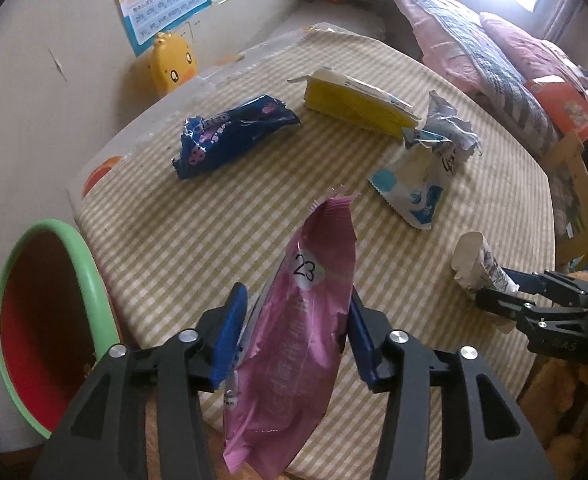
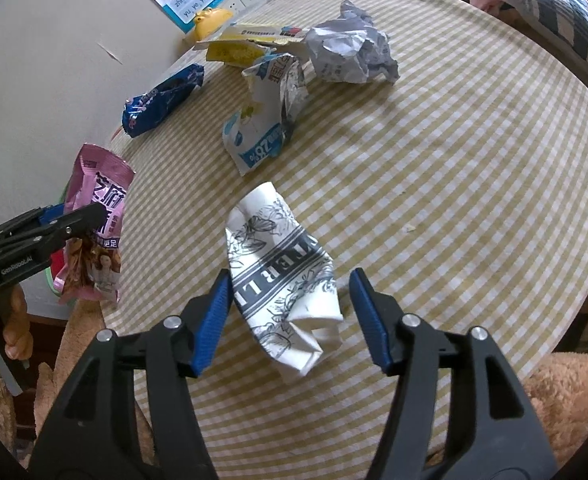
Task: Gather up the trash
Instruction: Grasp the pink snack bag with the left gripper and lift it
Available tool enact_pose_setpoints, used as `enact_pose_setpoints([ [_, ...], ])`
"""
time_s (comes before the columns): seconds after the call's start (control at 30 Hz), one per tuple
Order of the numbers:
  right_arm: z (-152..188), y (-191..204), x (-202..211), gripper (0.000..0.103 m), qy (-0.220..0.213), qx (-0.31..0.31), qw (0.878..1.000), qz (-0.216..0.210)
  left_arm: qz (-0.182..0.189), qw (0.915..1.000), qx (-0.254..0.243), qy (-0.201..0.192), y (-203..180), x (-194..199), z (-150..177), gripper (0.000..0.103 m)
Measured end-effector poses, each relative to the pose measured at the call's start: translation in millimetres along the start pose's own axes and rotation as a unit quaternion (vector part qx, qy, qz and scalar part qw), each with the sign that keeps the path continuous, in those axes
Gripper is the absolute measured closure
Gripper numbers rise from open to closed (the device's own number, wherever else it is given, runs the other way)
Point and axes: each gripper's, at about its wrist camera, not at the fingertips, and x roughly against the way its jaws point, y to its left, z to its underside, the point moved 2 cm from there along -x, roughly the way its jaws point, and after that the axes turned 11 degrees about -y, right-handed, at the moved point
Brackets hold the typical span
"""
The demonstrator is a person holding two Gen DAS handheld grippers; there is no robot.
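Observation:
My left gripper (image 1: pixel 296 300) is shut on a pink snack wrapper (image 1: pixel 294 344) and holds it above the table's near edge; it also shows in the right wrist view (image 2: pixel 93 232). My right gripper (image 2: pixel 289 284) is open around a crushed white paper cup with black print (image 2: pixel 285 276) that lies on the checked tablecloth (image 2: pixel 454 180); the left pad touches it, the right pad stands apart. The cup also shows in the left wrist view (image 1: pixel 476 264). A blue Oreo wrapper (image 1: pixel 229 136), a yellow box (image 1: pixel 354 106), a white-blue wrapper (image 1: pixel 414 184) and crumpled paper (image 2: pixel 350 52) lie farther back.
A green-rimmed red bin (image 1: pixel 41 320) stands left of the table, below its edge. A yellow duck-shaped object (image 1: pixel 171 62) sits by the wall with posters. A bed with pink bedding (image 1: pixel 494 48) is at the back right.

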Motion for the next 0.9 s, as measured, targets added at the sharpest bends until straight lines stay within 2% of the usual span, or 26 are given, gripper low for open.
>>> enact_pose_setpoints([
  [0.03,0.1,-0.4,0.5,0.045,-0.001,0.001,1.000,0.000,0.000,1.0000,0.001,0.001,0.1,0.1,0.6,0.050],
  [0.1,0.2,-1.0,2.0,0.045,-0.002,0.001,1.000,-0.001,-0.002,1.0000,0.001,0.003,1.4,-1.6,3.1,0.049],
  [0.43,-1.1,-0.6,2.7,0.044,-0.006,-0.002,1.000,0.001,-0.008,0.9994,0.010,0.031,3.8,-18.6,15.7,0.047],
  [0.57,-0.8,0.6,3.0,0.040,-0.007,0.000,1.000,0.004,-0.009,0.9995,0.014,0.028,4.4,-18.4,21.7,0.056],
  [0.73,-0.5,0.4,3.6,0.040,-0.007,-0.001,1.000,0.008,-0.019,0.9995,0.026,0.006,8.1,-8.2,23.1,0.060],
  [0.9,-0.1,1.7,2.2,0.040,-0.005,0.005,1.000,0.012,-0.035,0.9978,0.042,-0.036,13.5,14.4,16.0,0.061],
])
